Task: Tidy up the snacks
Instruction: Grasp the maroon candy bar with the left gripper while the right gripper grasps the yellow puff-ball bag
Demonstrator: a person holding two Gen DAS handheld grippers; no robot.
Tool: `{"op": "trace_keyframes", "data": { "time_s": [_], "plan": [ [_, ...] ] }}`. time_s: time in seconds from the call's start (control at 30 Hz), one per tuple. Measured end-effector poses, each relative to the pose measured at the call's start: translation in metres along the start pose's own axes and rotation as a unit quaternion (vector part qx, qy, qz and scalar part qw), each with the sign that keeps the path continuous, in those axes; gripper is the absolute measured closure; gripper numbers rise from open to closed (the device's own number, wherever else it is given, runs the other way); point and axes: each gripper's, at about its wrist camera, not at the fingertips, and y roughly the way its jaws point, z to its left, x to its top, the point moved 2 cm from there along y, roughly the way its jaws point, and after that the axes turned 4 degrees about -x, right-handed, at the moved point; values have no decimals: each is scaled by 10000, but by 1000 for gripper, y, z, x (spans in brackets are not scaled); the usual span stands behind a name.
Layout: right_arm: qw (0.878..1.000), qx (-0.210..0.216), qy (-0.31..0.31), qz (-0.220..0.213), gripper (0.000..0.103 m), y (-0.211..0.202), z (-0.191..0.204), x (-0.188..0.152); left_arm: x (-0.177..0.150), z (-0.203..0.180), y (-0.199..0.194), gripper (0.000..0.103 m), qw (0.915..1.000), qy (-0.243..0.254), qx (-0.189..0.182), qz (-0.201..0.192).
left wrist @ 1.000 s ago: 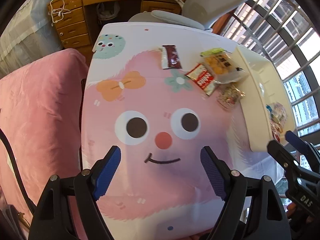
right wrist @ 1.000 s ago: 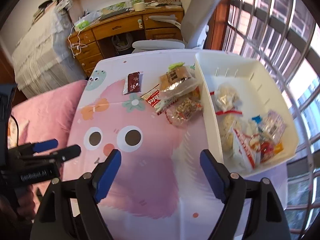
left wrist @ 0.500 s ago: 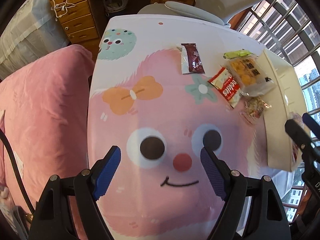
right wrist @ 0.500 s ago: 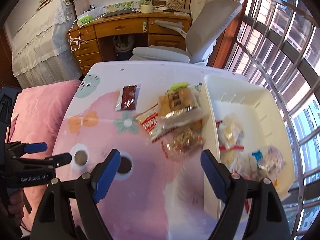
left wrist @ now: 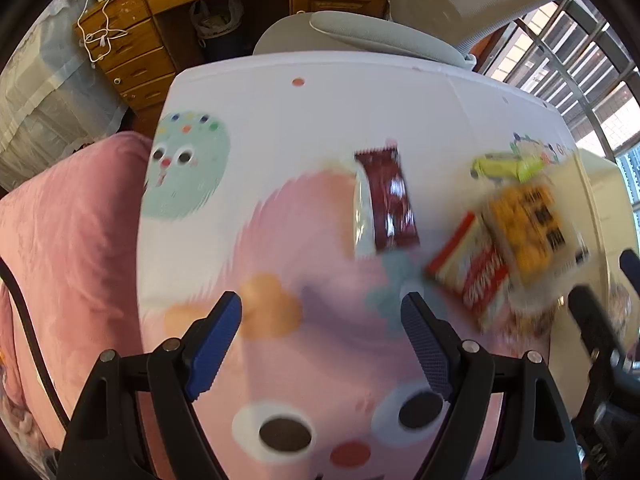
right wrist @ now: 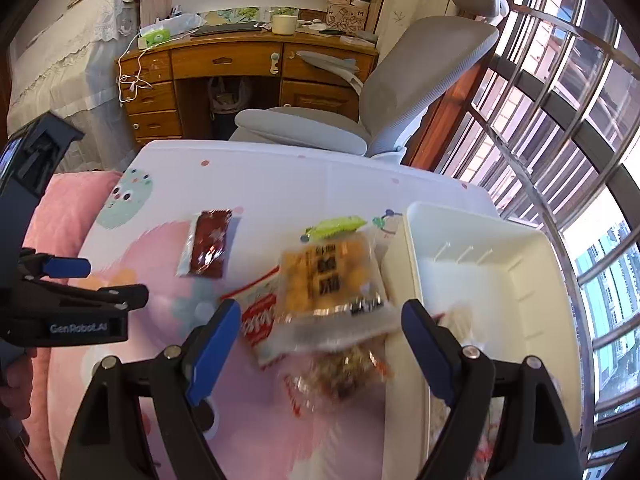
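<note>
Both sets of tongs stand with jaws apart and nothing between them. The left gripper [left wrist: 321, 326] hangs over the pink printed cloth [left wrist: 280, 248] that covers the tabletop; the right gripper [right wrist: 321, 330] hangs over the cluster of packets beside the bin.

Loose snacks lie toward the right edge of the tabletop. The dark red packet [left wrist: 387, 200] lies alone, ahead of the left gripper and slightly to its right, with its long axis running roughly away from the camera, so the jaws' opening spans its narrow width. The orange packet [right wrist: 328, 280] lies directly ahead of the right gripper, its near end between the two fingers in that view, overlapping a red-and-white packet [right wrist: 256, 320]. A clear bag of mixed snacks [right wrist: 344, 372] lies under its near end, and a green packet [right wrist: 334, 227] lies at its far end. The white bin [right wrist: 500, 280] stands against the right edge of the tabletop, touching or just beside this cluster, its far half bare.

Judgement: the right gripper is nearer the cluster and the bin; the left is nearer the red packet. Blur prevents telling whether either gripper touches the cloth.
</note>
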Motion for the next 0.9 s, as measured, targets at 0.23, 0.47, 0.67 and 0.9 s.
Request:
{"op": "trace_keyframes", "data": {
  "time_s": [0.23, 0.47, 0.67, 0.9],
  "plan": [
    [9996, -174, -223, 26, 20, 29, 5, 5, 42, -13, 25, 22, 9999, -78, -71, -69],
    [9990, -311, -243, 217, 20, 51, 6, 8, 60, -24, 50, 22, 9999, -94, -75, -43],
    [9975, -490, -390, 338, 20, 65, 14, 8, 66, -29, 69, 22, 10000, -36, 66, 20],
    [9964, -615, -475, 353, 18, 71, 22, 6, 70, -30, 77, 29, 9999, -8, 119, -125]
  ]
}}
